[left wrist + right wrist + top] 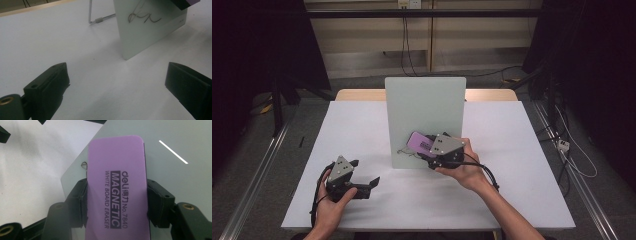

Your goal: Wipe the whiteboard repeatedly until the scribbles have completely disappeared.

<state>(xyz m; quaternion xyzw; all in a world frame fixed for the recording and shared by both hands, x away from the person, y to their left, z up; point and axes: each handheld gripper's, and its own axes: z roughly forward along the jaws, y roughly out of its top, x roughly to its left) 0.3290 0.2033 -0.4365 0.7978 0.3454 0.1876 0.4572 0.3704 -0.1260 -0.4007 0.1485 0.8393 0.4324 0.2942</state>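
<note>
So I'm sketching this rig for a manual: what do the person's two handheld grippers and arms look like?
Both the left gripper and the right gripper are black, each topped by a grey three-cornered plate with small dark holes. A black cable trails from each. The jaws are blocky black fingers with flat pads, and brass-coloured fittings sit at their bases. Both forearms are bare, with no sleeves in view.

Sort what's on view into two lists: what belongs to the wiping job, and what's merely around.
In the job: purple eraser, clamped in right gripper; whiteboard; pen scribble.

Merely around: left gripper, open, off the board; white table; cables on floor.
</note>
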